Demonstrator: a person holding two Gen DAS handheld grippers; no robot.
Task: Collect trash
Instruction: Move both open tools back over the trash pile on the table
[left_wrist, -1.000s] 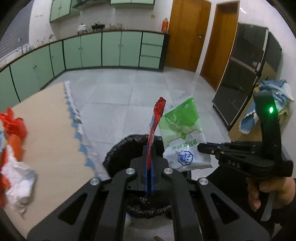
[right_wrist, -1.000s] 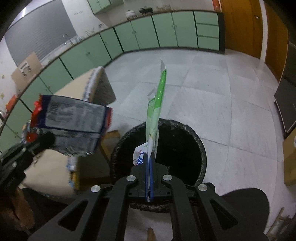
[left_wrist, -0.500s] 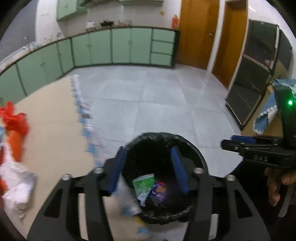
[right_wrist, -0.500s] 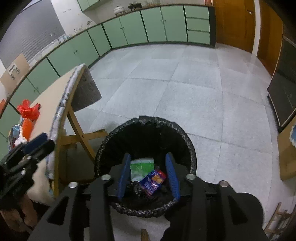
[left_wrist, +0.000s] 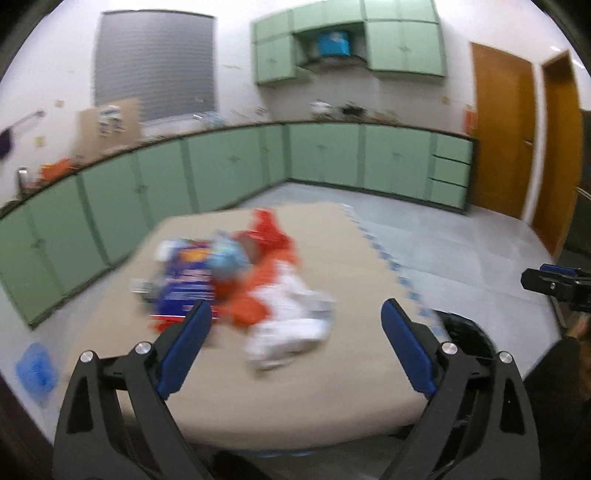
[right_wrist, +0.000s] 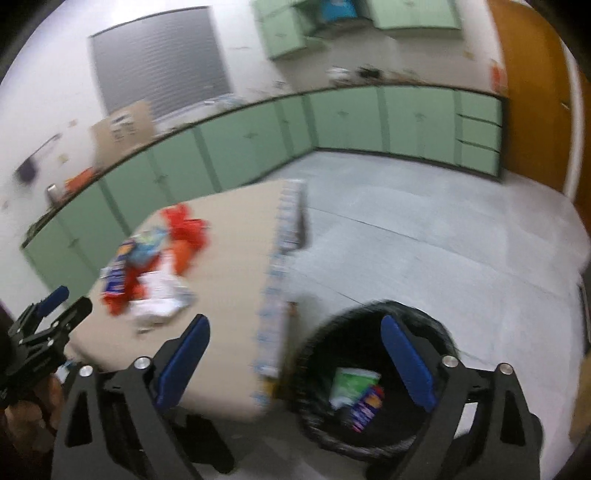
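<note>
A heap of trash (left_wrist: 243, 280) lies on the beige table (left_wrist: 351, 376): a blue packet, red and orange wrappers and white crumpled bags, all blurred. My left gripper (left_wrist: 295, 321) is open and empty, facing the heap from the near side. My right gripper (right_wrist: 295, 336) is open and empty above the black-lined bin (right_wrist: 369, 380), which holds a green packet (right_wrist: 351, 384) and a blue-red packet (right_wrist: 365, 406). The heap shows in the right wrist view (right_wrist: 147, 273). The bin's rim shows at the table's right in the left wrist view (left_wrist: 461, 332).
Green cabinets (left_wrist: 229, 166) run along the far walls. Orange doors (left_wrist: 506, 133) stand at the right. A blue crumpled thing (left_wrist: 35, 365) lies on the floor left of the table. The grey tiled floor (right_wrist: 424, 236) stretches beyond the bin.
Both grippers opened and dropped their packets into the bin. The left gripper has since swung left and up to face the table; the right has also turned left.
</note>
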